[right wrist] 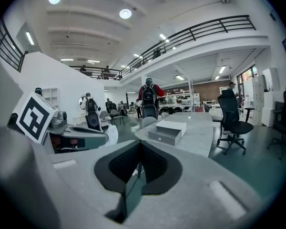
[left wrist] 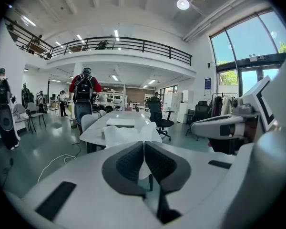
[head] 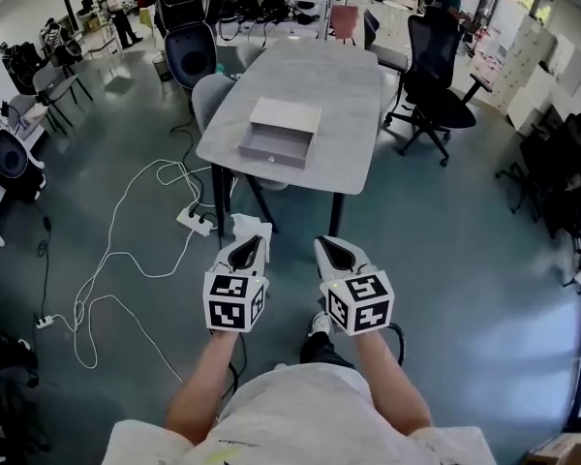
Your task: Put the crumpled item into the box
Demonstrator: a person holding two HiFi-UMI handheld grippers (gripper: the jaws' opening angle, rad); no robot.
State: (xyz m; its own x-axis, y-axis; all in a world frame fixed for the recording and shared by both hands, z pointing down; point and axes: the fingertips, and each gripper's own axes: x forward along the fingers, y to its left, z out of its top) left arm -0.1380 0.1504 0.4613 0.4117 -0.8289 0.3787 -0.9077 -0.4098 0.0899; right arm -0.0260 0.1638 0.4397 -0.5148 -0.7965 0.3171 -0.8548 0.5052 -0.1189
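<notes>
**Crumpled item pinched in the left gripper, short of the table**

Only the left gripper view showed the grasp plainly: the jaws of the left gripper (left wrist: 144, 144) were clamped on the white crumpled item (left wrist: 128, 135), which bulged up past their tips. From the head view the same item (head: 250, 225) was just a pale scrap poking out ahead of the left gripper (head: 246, 252), over the floor and apart from the table (head: 349, 95). The right gripper view showed the right gripper (right wrist: 139, 147) pressed together with nothing between its jaws (the head view could not settle that).

The box (head: 281, 132) lay open on the near end of the table; its inside was hard to make out in any view. Part of the item was hidden behind the dark pads (left wrist: 126, 163).

Both bare forearms reached forward side by side, the right gripper (head: 335, 254) level with the left, both aimed toward the table.
</notes>
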